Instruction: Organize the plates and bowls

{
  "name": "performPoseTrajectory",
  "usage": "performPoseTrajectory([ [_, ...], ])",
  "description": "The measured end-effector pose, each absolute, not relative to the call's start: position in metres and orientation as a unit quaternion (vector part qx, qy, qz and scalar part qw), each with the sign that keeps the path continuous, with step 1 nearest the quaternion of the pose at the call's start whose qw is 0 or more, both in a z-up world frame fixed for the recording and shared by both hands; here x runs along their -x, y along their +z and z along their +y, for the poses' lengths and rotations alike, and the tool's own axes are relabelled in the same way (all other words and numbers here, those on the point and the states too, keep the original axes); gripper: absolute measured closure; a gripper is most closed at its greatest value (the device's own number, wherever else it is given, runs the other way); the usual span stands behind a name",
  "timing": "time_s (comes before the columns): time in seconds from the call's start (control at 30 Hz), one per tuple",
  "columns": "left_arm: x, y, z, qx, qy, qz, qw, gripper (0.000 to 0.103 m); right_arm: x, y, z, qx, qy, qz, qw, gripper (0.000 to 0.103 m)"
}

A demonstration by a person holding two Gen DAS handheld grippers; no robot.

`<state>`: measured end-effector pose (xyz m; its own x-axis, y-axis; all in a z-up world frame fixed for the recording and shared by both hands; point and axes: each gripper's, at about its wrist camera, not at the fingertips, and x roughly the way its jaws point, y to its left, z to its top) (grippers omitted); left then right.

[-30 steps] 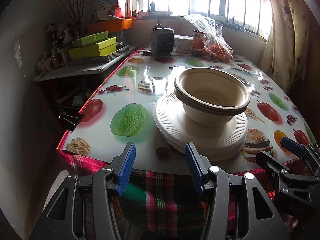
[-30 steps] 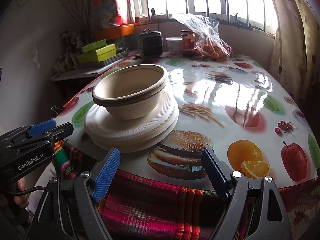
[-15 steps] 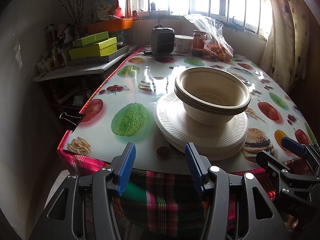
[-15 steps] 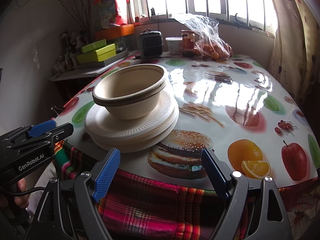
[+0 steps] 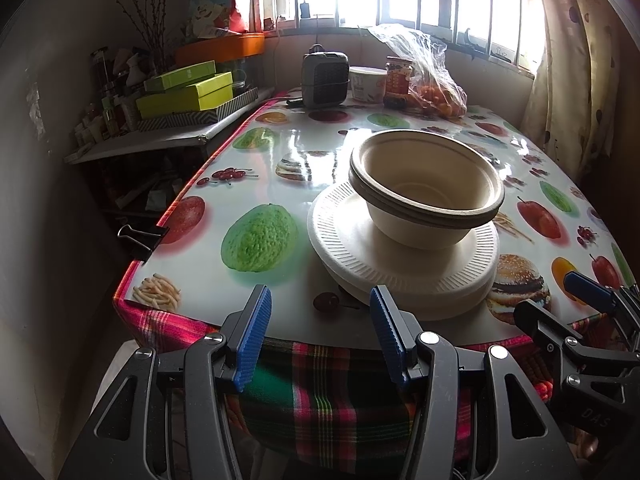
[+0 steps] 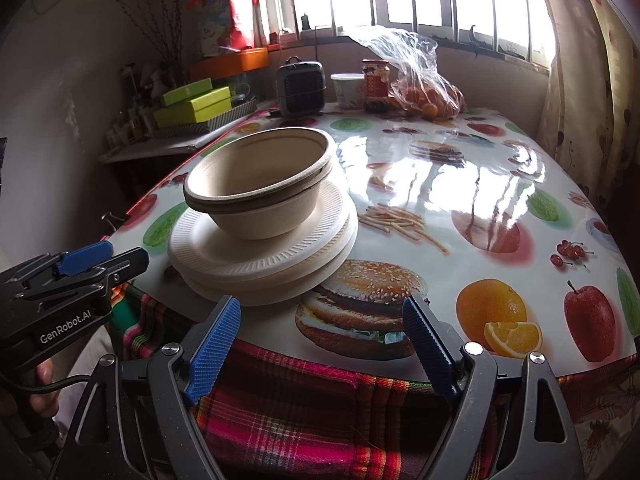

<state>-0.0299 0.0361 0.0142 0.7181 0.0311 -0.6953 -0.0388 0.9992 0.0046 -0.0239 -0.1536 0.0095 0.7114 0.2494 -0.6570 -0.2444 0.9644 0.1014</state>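
Clutter on the side shelf [image 5: 168, 136] at far left is dim and hard to make out beyond the lime-green boxes [image 5: 188, 88]. Next comes the left tool [image 5: 316, 332], its blue-padded fingers spread apart with nothing between them, hovering off the near edge of the surface [image 5: 256, 160], whose glossy fruit-print cover is clamped by a binder clip [image 5: 140, 236]. Just beyond its right finger sits the stack of white plates [image 5: 384, 272], ribbed rims slightly offset, lying flat near the front edge; how many there are cannot be told, since the lower ones show only as thin edges. Centred on them stand the nested bowls [image 5: 424, 192], beige and matte, mouths opening straight up, round with no long axis; at least two rims show, and the inner count stays hidden. In the right wrist view the same plates [image 6: 256, 264] and bowls [image 6: 260, 184] lie left of a printed burger. The right tool [image 6: 320, 340] is likewise spread wide and grips nothing, hanging over the plaid cloth [image 6: 304, 400] below the edge. Window glare washes out the far right of the surface.
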Motion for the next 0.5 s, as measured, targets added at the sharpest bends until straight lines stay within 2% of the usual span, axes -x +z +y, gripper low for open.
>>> performPoseTrajectory([
  [0.5, 0.0253, 0.0129, 0.0340, 0.001, 0.017, 0.375, 0.927, 0.050, 0.0241, 0.0095, -0.1532, -0.003, 0.133, 0.356, 0.925, 0.019],
])
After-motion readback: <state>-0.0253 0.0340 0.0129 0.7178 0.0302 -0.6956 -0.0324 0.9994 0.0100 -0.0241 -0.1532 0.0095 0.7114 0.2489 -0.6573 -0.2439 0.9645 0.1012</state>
